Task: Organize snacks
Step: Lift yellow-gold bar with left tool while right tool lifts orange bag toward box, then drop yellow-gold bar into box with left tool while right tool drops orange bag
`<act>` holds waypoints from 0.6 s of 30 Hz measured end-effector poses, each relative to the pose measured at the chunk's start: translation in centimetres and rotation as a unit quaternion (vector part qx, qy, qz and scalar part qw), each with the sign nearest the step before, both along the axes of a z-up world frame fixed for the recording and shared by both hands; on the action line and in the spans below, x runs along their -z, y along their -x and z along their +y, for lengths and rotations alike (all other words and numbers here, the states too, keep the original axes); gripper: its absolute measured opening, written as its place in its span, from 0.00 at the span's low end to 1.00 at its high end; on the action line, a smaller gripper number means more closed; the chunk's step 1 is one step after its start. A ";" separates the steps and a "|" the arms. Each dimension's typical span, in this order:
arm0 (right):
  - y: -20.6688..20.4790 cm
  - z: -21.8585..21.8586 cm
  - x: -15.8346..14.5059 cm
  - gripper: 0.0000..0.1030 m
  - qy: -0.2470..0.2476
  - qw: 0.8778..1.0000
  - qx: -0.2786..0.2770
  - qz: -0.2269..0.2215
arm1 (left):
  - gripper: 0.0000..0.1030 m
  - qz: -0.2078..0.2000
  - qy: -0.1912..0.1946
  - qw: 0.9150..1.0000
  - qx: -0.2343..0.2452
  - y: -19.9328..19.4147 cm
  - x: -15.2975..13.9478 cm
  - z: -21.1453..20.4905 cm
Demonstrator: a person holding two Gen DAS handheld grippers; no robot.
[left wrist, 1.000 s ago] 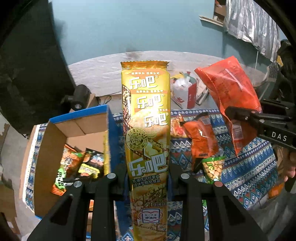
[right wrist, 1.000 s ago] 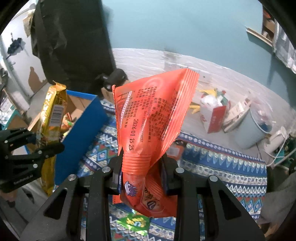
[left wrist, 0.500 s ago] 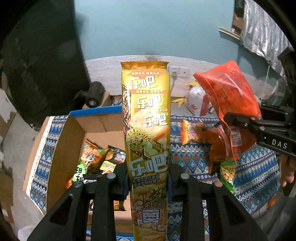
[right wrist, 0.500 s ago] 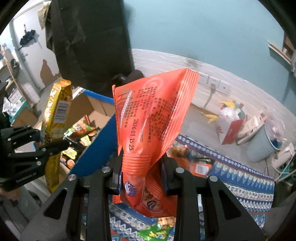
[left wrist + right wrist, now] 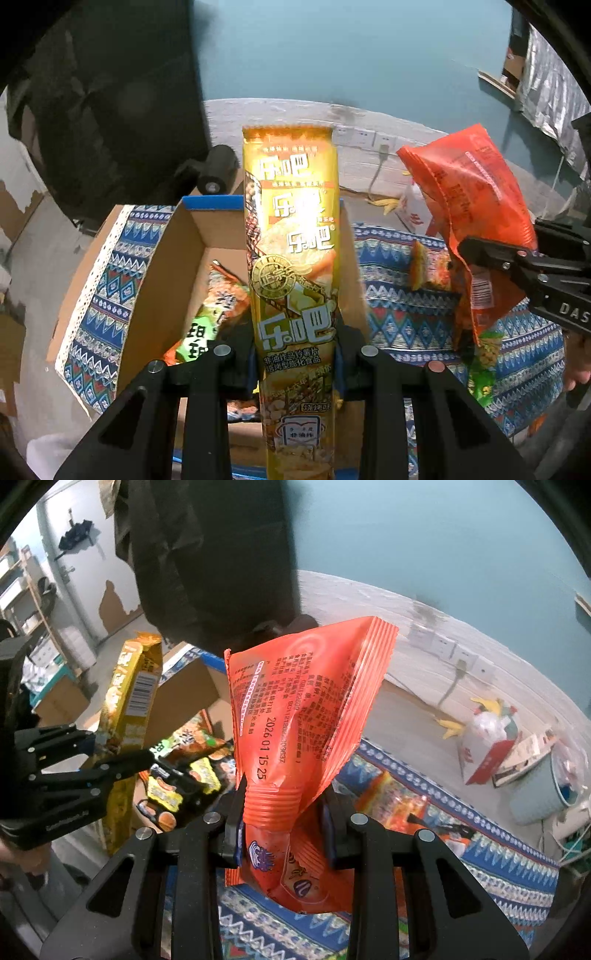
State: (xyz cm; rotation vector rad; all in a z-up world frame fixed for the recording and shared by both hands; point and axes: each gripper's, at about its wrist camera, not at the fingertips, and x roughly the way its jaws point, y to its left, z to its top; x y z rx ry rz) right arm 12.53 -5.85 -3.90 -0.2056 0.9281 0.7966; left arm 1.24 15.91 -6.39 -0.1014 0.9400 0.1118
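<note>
**Two held packets nearing the box: collision and snag risks**

The cardboard box (image 5: pixel 173 280) with the blue rim is sitting open on the patterned cloth (image 5: pixel 402 321), already holding several snack packs (image 5: pixel 177 771). Loose packets (image 5: pixel 428 266) are lying on the cloth just beside it, not yet sorted.

The left gripper (image 5: pixel 297 365) is pinching the tall yellow chip packet (image 5: pixel 293 258) low on its body, holding it upright above the box opening. Most of its length is standing free above the jaws, so it is likely to tip or catch the box's near wall if lowered at an angle.

The right gripper (image 5: pixel 282 834) is clamping the orange snack bag (image 5: pixel 306 709) at its crimped neck, over the cloth near the box's right side. The bag is billowing wide above the pinch, blocking much of that camera's forward view; judging the drop spot is looking hard.

Both grippers are working close together in both views. If both are going for the box together, I judge the fingers or packets may be knocking each other, or crushing the packs already inside.
</note>
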 end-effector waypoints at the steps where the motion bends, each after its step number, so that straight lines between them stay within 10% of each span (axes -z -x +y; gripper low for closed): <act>1: 0.1 0.5 0.0 0.28 0.000 1.000 -0.003 0.000 | 0.30 0.004 0.001 1.000 -0.004 0.0 0.2 0.3; 18: 0.4 7.2 1.0 0.28 -0.003 0.999 -0.033 0.032 | 0.31 0.030 0.021 0.998 -0.059 -1.1 2.7 5.3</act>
